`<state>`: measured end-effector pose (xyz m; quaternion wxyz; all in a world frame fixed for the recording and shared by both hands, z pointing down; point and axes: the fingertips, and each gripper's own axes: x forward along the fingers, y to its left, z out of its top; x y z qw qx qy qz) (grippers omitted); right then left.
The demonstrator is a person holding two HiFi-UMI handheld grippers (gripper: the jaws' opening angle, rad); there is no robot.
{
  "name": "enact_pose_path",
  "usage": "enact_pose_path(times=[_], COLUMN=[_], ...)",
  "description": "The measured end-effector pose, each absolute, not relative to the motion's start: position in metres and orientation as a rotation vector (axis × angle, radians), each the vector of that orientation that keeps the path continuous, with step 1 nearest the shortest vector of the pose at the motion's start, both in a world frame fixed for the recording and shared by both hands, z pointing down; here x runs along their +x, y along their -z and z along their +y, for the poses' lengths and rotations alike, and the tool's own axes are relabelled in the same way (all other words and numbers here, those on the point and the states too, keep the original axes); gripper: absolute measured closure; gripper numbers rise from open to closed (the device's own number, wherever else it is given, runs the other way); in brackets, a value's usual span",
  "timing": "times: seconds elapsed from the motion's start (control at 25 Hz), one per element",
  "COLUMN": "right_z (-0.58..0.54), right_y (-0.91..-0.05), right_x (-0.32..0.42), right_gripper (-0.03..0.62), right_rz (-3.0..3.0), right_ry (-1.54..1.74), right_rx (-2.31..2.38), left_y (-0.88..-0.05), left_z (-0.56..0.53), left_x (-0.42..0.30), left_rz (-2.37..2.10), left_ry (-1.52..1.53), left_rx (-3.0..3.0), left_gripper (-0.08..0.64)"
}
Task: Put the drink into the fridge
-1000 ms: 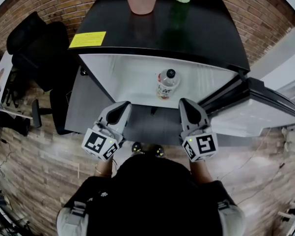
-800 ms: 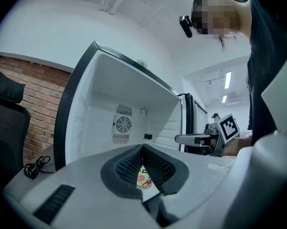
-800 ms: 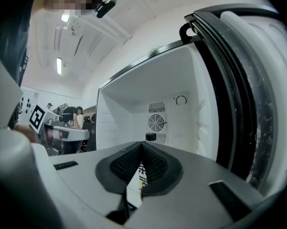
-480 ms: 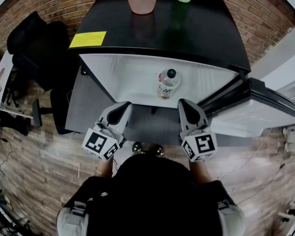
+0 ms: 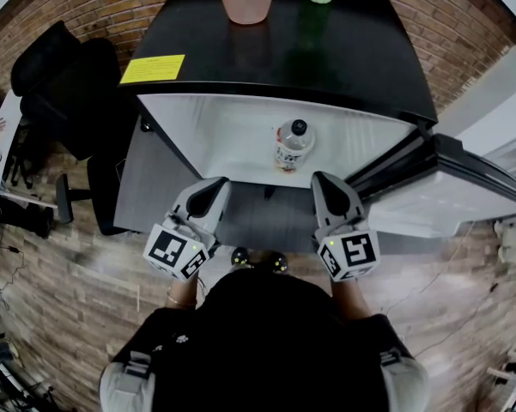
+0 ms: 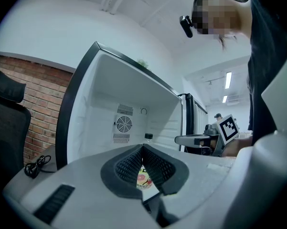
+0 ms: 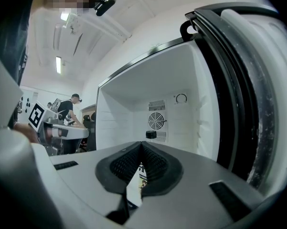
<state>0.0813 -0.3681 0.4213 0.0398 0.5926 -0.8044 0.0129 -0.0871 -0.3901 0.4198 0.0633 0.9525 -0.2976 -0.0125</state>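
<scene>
Left tongs (image 5: pixel 208 194) clenched, nothing in them. The pads meet at the tips, and the label of the drink (image 5: pixel 292 144) only shows through the gap behind them. Nothing has changed over the last second; both hands sit parked in front of the open fridge (image 5: pixel 215 136), same spots. The drink stands upright on the fridge floor, ahead of and between the two tongs, touching neither. Right tongs (image 5: pixel 328 189) clenched too, empty. Door (image 5: pixel 464 191) hangs open at right. We read the placement as done — what's likely left is shutting the door, if that's wanted.
</scene>
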Motion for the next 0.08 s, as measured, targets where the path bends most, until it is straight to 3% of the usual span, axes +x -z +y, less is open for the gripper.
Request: enact_pose_path(times=[0.08], right_z=[-0.3681], right_y=[-0.4206], right_x=[0.0815], right_gripper=[0.595], right_rz=[-2.465], right_ry=[-0.033], right_rx=[1.817], left_y=[-0.4200], left_z=[-0.3899], left_x=[-0.0870], left_rz=[-0.899], left_ry=[0.038], left_rx=[2.877], left_gripper=[0.557])
